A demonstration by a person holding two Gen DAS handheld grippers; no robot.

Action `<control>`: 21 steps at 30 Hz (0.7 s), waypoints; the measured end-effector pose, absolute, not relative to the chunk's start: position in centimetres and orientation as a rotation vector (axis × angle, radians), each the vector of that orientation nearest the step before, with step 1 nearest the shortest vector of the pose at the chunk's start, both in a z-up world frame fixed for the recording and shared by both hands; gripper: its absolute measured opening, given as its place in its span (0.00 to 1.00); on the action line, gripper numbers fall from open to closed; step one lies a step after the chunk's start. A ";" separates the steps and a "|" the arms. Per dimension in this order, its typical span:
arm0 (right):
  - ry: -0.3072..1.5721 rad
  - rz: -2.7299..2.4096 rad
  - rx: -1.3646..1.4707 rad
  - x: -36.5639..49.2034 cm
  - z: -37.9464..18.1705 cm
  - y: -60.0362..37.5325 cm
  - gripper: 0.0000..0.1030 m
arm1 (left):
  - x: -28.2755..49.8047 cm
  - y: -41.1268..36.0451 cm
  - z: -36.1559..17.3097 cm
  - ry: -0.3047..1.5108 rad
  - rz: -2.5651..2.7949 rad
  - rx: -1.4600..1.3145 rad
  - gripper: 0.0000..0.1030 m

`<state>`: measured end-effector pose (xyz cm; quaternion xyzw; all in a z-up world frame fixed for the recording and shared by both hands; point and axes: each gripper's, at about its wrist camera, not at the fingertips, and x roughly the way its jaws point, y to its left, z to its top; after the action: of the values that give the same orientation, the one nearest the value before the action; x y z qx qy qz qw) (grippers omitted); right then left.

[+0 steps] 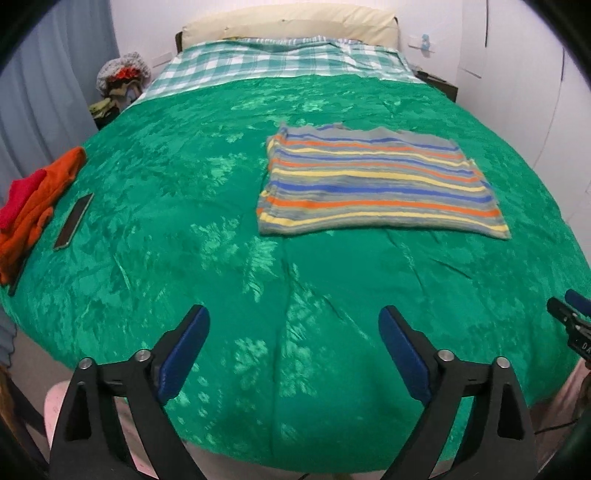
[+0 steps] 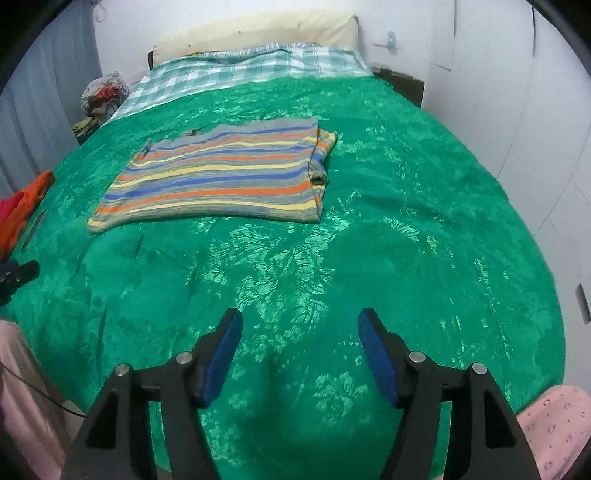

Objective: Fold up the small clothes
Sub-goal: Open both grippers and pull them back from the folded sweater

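Green shiny bedspread (image 1: 184, 221) w/ a leaf pattern covers pretty much everything under both claws. Left gripper (image 1: 293, 314) has its blue-padded fingers (image 1: 181, 354) spread wide apart, nothing between them, hanging over the near edge of the bed. Right gripper (image 2: 300, 317) same deal: fingers apart, holding nothing, over the near edge too.

Striped garment (image 1: 376, 184) (grey w/ orange, blue, yellow bands) lies flat on the bedspread, well ahead of the left claw and off to its right. From the right claw it's ahead and to the left (image 2: 218, 177), w/ one side folded over into a thicker strip along its right edge. Neither claw touches it.

Far left of the left claw, at the bed edge, there's an orange-red pile of clothes (image 1: 33, 199) and a dark flat phone-looking thing (image 1: 74, 221) just beside it. Way ahead: checked blanket (image 1: 280, 59) across the head of the bed, cream pillow (image 1: 291, 22) past that. Right claw's tip peeks in at the left cam's right edge.
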<state>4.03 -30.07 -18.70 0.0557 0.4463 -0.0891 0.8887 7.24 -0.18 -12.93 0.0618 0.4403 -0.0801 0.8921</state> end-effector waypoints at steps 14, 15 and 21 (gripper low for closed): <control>0.828 -0.209 0.013 1.4 -15.1 -27.4 0.67 | 4.1 -0.6 -11.7 0.866 -0.202 0.097 0.93; 0.827 -0.203 0.007 1.4 -14.9 -27.3 0.67 | 4.1 -0.5 -11.8 0.866 -0.200 0.087 0.94; 0.814 -0.202 0.008 0.9 -15.0 -27.4 0.67 | 4.4 -1.2 -12.9 0.900 -0.206 0.084 0.94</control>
<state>0.86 -27.37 -14.96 0.0037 0.3953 -0.0981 0.9133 4.35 -1.17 -12.94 0.0406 0.4338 -0.0995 0.8946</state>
